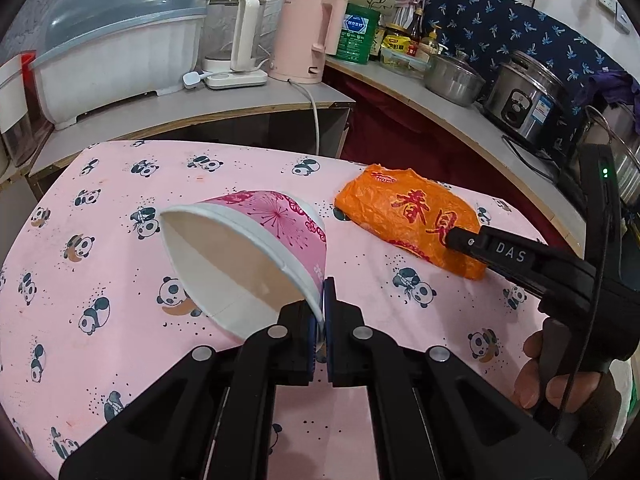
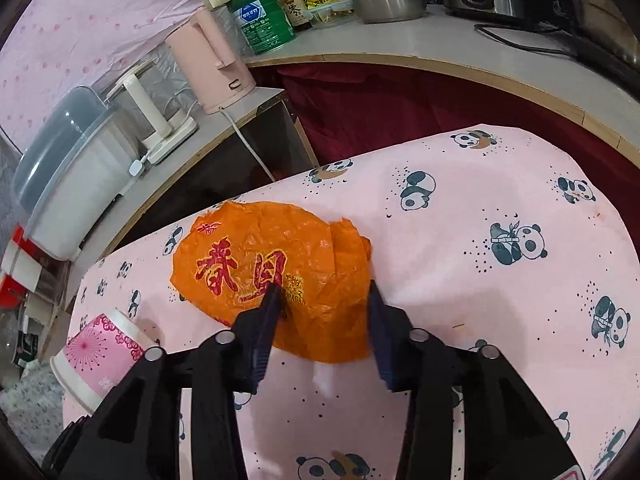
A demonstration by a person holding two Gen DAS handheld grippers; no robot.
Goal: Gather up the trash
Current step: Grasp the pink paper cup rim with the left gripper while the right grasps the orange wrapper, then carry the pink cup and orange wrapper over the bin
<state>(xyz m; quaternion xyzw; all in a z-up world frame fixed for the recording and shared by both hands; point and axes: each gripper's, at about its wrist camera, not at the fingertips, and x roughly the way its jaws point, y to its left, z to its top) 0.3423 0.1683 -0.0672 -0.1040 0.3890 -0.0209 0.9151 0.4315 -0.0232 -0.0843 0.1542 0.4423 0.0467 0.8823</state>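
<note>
A pink and white paper bowl is tilted on its side over the panda-print tablecloth; my left gripper is shut on its rim. The bowl also shows in the right wrist view at the lower left. A crumpled orange plastic bag with red characters lies flat on the cloth; it also shows in the left wrist view. My right gripper is open, its jaws down over the near part of the bag, one on each side. The right gripper appears from the side in the left wrist view.
Behind the table stand a counter with a dish-rack box, a glass kettle, a pink kettle, a green tin, a steel pot and a rice cooker. A dark gap lies between table and counter.
</note>
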